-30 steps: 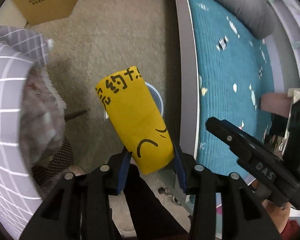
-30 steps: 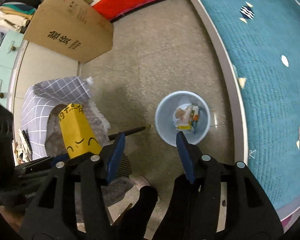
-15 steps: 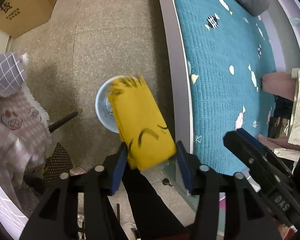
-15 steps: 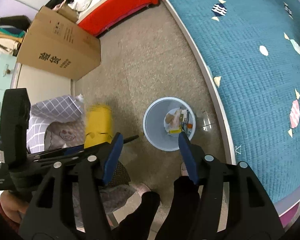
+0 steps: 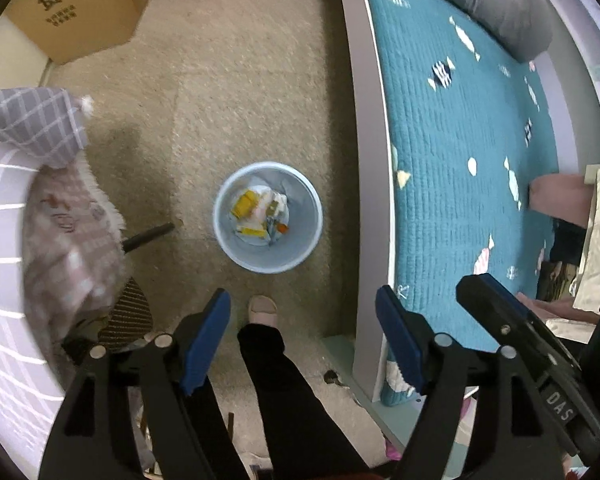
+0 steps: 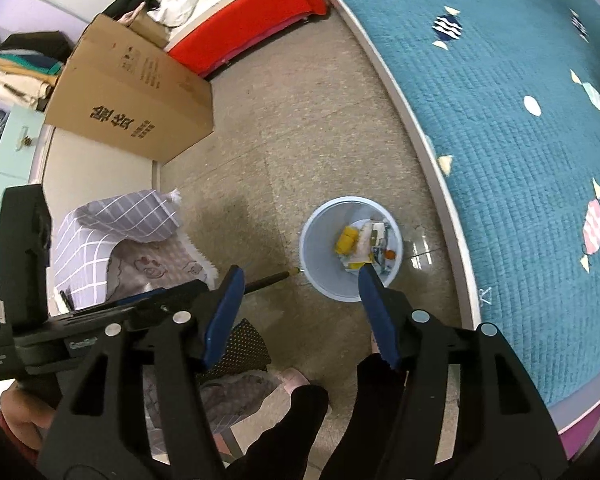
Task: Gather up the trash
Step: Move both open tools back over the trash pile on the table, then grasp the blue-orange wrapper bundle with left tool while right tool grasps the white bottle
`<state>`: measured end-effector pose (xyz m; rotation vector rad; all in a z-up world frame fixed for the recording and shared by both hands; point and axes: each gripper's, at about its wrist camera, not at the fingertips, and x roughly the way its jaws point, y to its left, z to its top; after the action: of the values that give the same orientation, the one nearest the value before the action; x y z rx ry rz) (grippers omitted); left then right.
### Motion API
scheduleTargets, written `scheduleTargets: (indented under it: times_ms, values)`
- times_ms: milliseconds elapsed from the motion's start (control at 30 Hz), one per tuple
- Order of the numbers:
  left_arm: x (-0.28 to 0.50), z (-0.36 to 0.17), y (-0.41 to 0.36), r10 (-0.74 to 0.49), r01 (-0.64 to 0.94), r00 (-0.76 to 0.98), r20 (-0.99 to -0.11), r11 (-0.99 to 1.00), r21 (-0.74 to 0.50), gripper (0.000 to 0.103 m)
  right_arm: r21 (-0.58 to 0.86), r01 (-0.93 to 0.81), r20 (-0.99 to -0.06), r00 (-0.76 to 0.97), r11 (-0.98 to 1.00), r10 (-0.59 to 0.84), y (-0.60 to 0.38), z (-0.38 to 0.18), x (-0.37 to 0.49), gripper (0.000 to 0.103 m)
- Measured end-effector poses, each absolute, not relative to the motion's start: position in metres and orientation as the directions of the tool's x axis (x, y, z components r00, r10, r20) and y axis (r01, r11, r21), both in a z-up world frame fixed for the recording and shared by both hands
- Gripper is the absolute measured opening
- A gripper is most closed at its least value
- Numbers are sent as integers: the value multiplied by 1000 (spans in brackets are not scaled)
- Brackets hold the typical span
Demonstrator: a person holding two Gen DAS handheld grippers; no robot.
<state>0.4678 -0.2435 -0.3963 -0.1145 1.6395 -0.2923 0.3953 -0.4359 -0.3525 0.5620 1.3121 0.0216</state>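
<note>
A pale blue trash bin [image 5: 300, 248] stands on the floor below me, also in the right wrist view [image 6: 312, 256]. A yellow carton [image 5: 245, 205] lies inside it among other wrappers, also seen from the right [image 6: 347, 240]. My left gripper [image 5: 303, 312] is open and empty, held high above the bin's near side. My right gripper [image 6: 300, 284] is open and empty, also above the bin, with its right finger over the bin's rim.
A bed with a teal quilt [image 5: 460, 160] and grey frame runs along the right. A cardboard box [image 6: 128, 96] stands at the back left. A chair with grey checked fabric [image 5: 28, 128] is at the left. My leg and slipper [image 5: 262, 308] are just before the bin.
My left gripper opened and let go of the yellow carton, which fell into the bin. Both grippers rose a little above the bin.
</note>
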Motion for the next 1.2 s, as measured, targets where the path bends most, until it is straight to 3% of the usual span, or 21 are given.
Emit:
scheduleTargets:
  times_ms: [267,633,967,1200]
  values:
    - [447,-338,-169,-226,59,66,-972,973,-222,73,416,142,-882,301,898,362,-358,-318,403,59]
    - [396,-269,41,-119,-129,269,-956,979,-158,73,463,-95,-832,295,881,469,-167,-274,397,60]
    - [364,-262,244,47,-319,312,-949,946,-58,73,486,-244,-802,258,839,539,15,-267,395,60]
    - [379,-282,299,38,-308,301,-953,950,-59,73,459,-280,-819,235,843,524,78,-272,402,60]
